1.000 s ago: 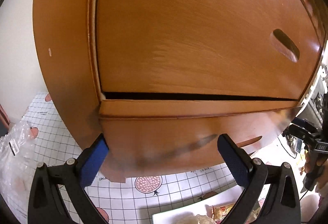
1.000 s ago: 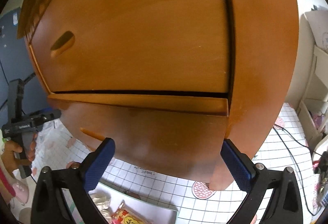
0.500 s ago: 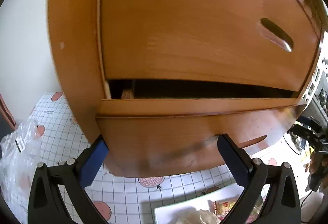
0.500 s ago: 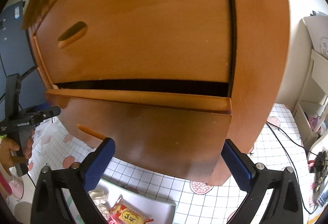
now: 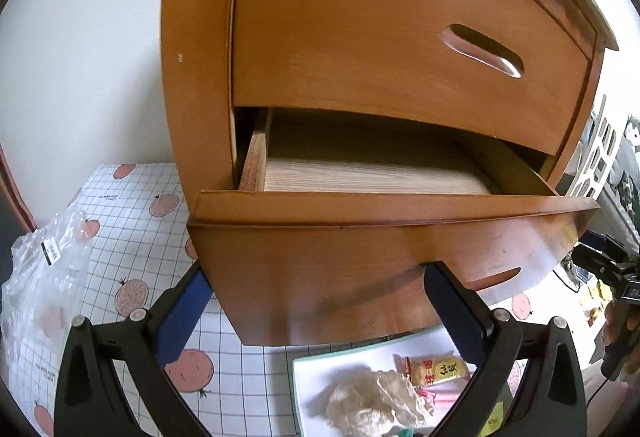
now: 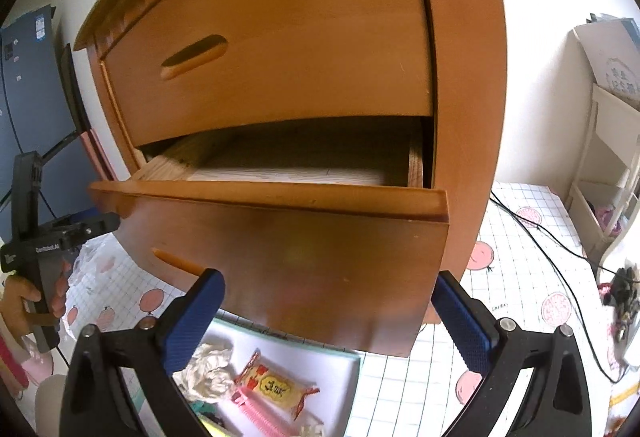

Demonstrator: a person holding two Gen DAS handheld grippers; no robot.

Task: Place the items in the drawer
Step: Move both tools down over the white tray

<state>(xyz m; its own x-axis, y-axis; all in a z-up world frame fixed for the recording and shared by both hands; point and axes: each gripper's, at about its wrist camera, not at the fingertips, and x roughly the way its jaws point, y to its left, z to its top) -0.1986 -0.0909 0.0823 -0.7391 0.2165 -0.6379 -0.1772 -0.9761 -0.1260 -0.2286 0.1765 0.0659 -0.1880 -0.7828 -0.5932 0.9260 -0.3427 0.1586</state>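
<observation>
The wooden cabinet's lower drawer (image 5: 360, 265) (image 6: 300, 261) stands pulled out, and the part of its pale wood floor (image 5: 372, 177) that shows is bare. My left gripper (image 5: 320, 309) is open, its blue pads straddling the left half of the drawer front. My right gripper (image 6: 330, 317) is open too, at the drawer's right half. Below the drawer a white tray (image 5: 316, 381) (image 6: 336, 373) holds a crumpled tissue (image 5: 372, 401) (image 6: 212, 369), a snack packet (image 5: 436, 371) (image 6: 276, 385) and a pink comb-like item (image 6: 260, 413).
The upper drawer (image 5: 380, 49) is closed. A clear plastic bag (image 5: 40, 277) lies on the tomato-print cloth at the left. Black cables (image 6: 540, 233) run over the cloth at the right, near a white shelf (image 6: 608, 165). A hand (image 6: 24, 301) holds the left gripper's handle.
The lower drawer has slid out from a narrow gap to well open. Both grippers have drawn back from the cabinet, so the tray shows more.
</observation>
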